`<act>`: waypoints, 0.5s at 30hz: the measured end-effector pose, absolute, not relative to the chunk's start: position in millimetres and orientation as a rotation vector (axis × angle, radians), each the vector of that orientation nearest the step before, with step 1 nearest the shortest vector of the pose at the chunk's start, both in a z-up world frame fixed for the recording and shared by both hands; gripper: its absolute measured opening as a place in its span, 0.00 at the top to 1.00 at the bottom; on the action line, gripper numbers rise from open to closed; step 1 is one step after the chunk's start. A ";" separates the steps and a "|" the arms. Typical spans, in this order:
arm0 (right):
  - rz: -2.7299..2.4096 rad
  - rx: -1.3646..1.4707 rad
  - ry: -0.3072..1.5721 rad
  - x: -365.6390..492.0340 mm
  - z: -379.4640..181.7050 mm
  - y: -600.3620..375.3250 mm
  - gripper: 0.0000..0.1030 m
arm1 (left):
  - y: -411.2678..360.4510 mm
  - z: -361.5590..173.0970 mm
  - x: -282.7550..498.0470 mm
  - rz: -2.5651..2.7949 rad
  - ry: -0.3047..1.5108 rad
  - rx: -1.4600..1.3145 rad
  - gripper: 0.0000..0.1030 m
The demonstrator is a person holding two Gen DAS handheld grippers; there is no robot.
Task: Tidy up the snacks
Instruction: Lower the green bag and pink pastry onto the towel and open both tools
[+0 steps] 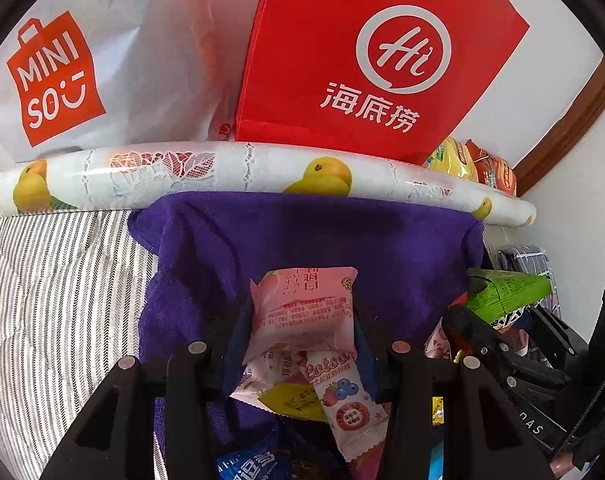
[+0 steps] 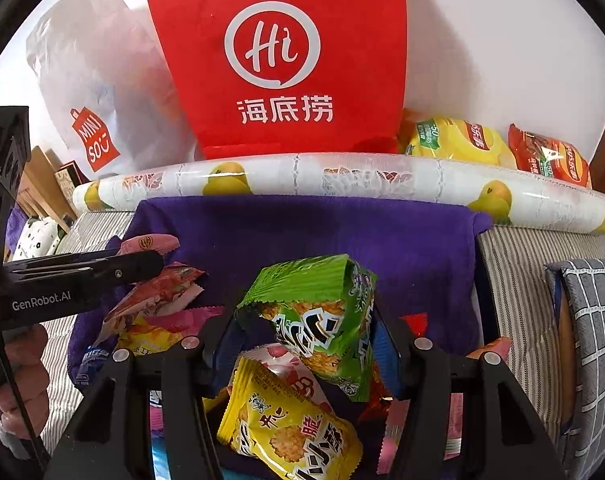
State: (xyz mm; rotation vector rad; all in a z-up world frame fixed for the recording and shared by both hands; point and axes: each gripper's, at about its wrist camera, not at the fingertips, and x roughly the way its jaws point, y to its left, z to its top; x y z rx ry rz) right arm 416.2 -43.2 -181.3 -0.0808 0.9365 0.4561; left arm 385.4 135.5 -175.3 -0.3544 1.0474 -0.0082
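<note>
With my left gripper [image 1: 302, 312] clamped on the pink packet [image 1: 304, 308] and right gripper [image 2: 306, 320] pinching the green packet [image 2: 322, 312] above the purple cloth [image 2: 402, 240], either slippery wrapper could slide free.

A soft purple fleece cloth [image 2: 402, 240] is showing beside a grey-and-white striped fabric sheet [image 1: 54, 300] (thin stripes), a glossy red paper bag [image 2: 286, 60] standing out behind.

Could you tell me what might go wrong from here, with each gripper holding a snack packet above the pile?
1. The right gripper pinches the green packet near one crumpled end, so it may twist or slip out.
2. The pink packet in the left gripper hangs over loose snacks on the purple cloth; lowering it could scatter them.
</note>
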 end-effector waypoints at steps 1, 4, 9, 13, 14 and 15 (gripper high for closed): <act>0.456 -0.082 0.936 416.3 -181.5 -43.0 0.44 | 134.8 -176.0 386.5 -0.009 1.050 -0.354 0.56; 0.457 -0.085 0.939 416.4 -183.2 -42.7 0.44 | 134.5 -177.3 387.0 -0.012 1.053 -0.358 0.56; 0.456 -0.086 0.944 416.8 -183.9 -42.8 0.44 | 135.7 -176.8 386.5 -0.021 1.054 -0.362 0.55; 0.462 -0.088 0.944 415.7 -183.3 -42.0 0.42 | 135.3 -177.0 387.0 -0.027 1.058 -0.362 0.53; 0.460 -0.091 0.947 415.7 -183.4 -41.5 0.40 | 135.1 -177.2 387.3 -0.029 1.058 -0.363 0.53; 0.459 -0.093 0.950 415.4 -183.5 -40.8 0.38 | 134.4 -177.4 387.5 -0.033 1.058 -0.363 0.53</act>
